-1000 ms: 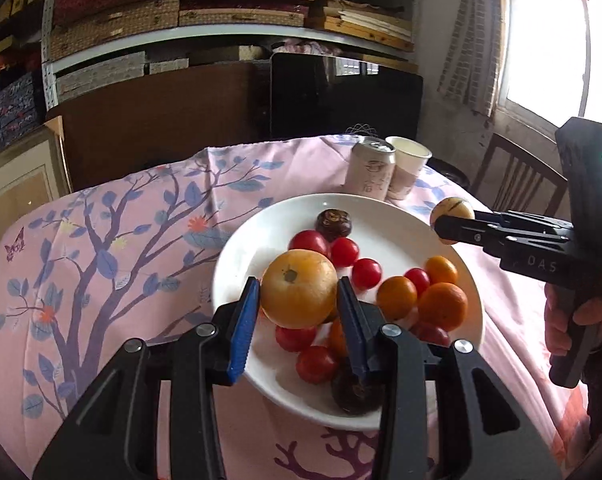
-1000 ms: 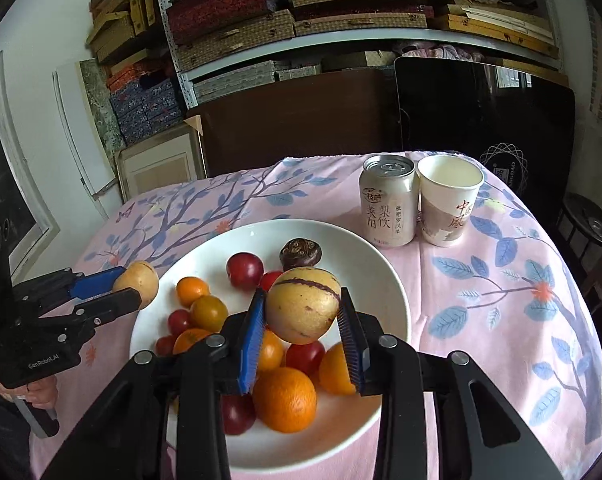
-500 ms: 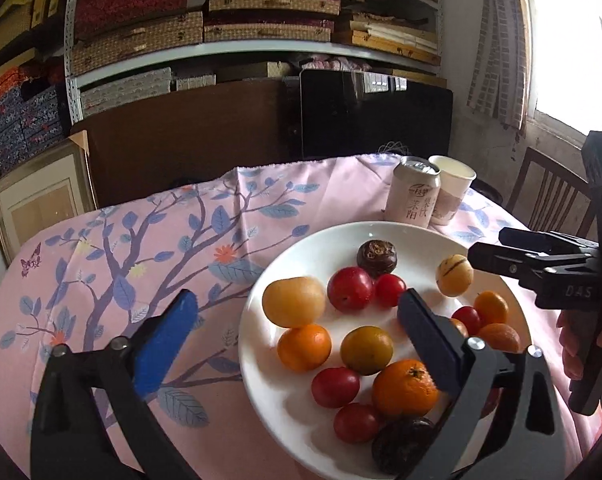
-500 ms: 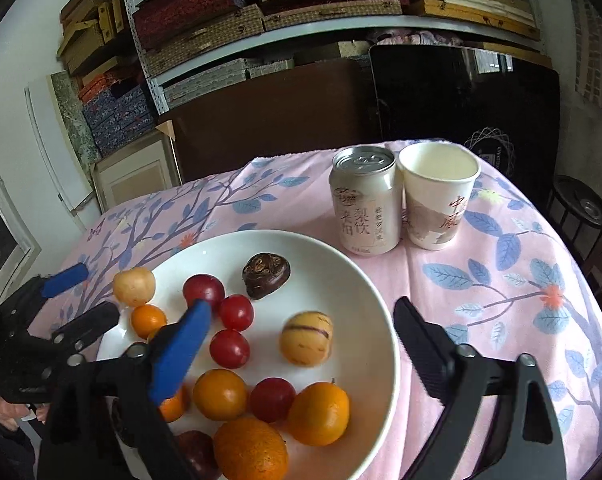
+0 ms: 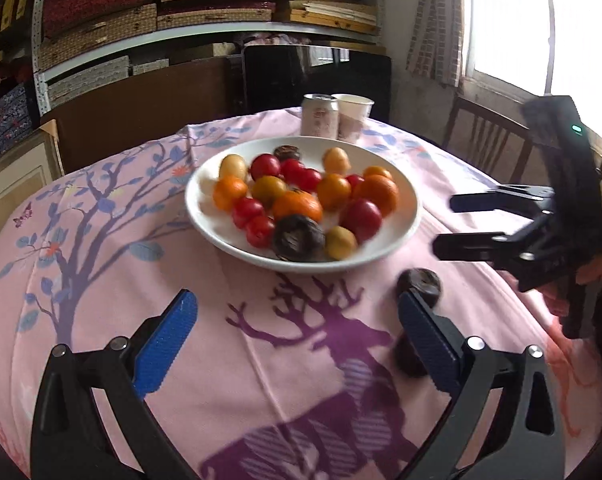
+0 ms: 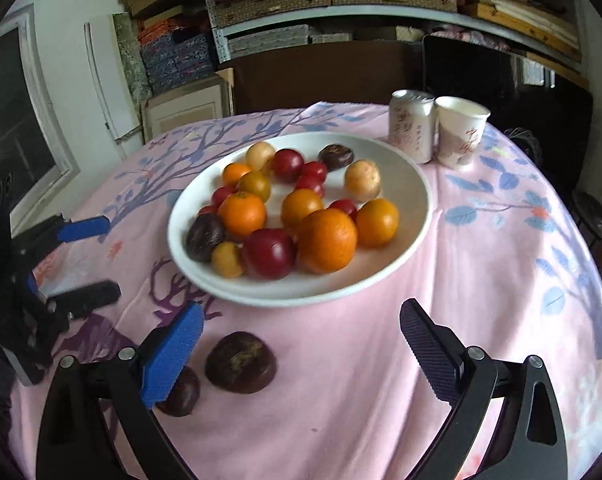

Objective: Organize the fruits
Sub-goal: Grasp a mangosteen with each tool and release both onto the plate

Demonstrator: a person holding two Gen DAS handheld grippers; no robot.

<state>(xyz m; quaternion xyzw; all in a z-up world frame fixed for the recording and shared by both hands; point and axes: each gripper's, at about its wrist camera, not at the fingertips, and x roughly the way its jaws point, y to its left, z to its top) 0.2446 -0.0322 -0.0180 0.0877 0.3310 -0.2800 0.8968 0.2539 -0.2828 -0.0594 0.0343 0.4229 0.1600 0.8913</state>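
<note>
A white plate (image 5: pixel 409 200) (image 6: pixel 417 184) on the pink tablecloth holds several oranges, red tomatoes, yellow fruits and dark passion fruits. Two dark passion fruits lie on the cloth in front of the plate: one (image 6: pixel 241 362) (image 5: pixel 419 284) in the open, one (image 6: pixel 181 394) (image 5: pixel 407 354) partly behind a blue pad. My left gripper (image 5: pixel 297 344) is open and empty, low over the cloth before the plate; it also shows in the right wrist view (image 6: pixel 85 258). My right gripper (image 6: pixel 301 352) is open and empty, also seen in the left wrist view (image 5: pixel 447 224).
A drink can (image 6: pixel 413 126) and a paper cup (image 6: pixel 461 132) stand close together just behind the plate. A wooden chair (image 5: pixel 489 136) stands at the table's far right by the window. Shelves with boxes fill the back wall.
Both grippers let go of their fruits over the plate, opened wide, and pulled back toward the near edge of the table. The released fruits now lie in the plate.
</note>
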